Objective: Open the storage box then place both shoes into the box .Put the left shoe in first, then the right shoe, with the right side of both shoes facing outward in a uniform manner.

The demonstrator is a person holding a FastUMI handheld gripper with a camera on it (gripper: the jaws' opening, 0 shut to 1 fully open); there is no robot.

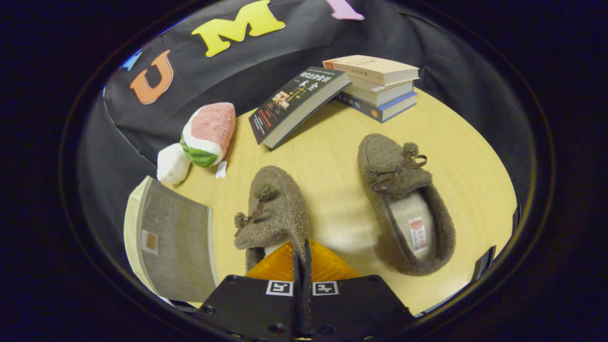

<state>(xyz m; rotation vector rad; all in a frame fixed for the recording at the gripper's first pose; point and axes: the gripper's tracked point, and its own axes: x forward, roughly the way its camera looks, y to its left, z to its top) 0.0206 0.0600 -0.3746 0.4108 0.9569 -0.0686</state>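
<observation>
Gripper [302,247] at the bottom centre of the frame, fingers drawn together with almost no gap, pinching the rim of the left slipper [273,209] at its opening. Left slipper just left of centre, toe pointing up the frame, small bow and pompoms on top. Right slipper [403,199] to the right of centre, lying apart on the wooden table [332,156], opening and insole label facing up. Grey box [168,242] at the lower left, lid appearing closed, just beside the held slipper. Watermelon-slice plush toy [204,137] in the upper left, against the dark cloth. Dark book [297,102] at upper centre, leaning on a stack of three books [377,85] to its right.
</observation>
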